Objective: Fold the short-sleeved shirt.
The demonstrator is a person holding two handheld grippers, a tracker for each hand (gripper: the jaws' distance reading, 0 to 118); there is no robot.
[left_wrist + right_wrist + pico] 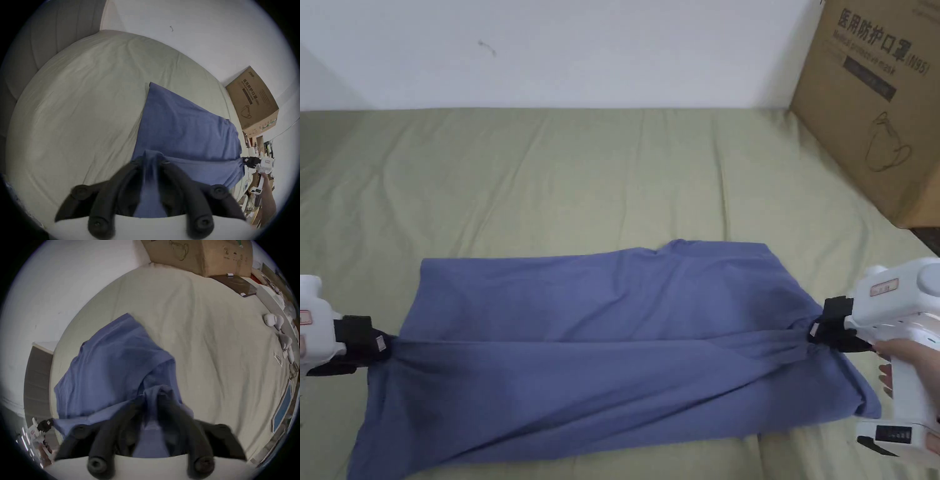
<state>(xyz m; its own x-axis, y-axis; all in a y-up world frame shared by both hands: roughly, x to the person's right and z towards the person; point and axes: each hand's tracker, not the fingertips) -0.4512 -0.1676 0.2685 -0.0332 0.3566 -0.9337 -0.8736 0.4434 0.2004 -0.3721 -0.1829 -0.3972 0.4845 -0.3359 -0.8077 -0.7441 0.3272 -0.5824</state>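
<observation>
While the blue shirt (600,350) lies across the lower middle of the green bed (581,175), the left gripper (378,344) and right gripper (817,331) each clamp bunched cloth at its 2 side edges. The right gripper view adds small white objects (276,324) at upper right; a cardboard box (881,106) stands farthest back.

Plain blue shirt (600,350) is showing between black fingers (129,181). White-bodied grippers, left (381,345) and right (814,331), are flanking it. Bed (550,175) sheet beyond the fingers is looking plain olive green; box (881,106) brown.
</observation>
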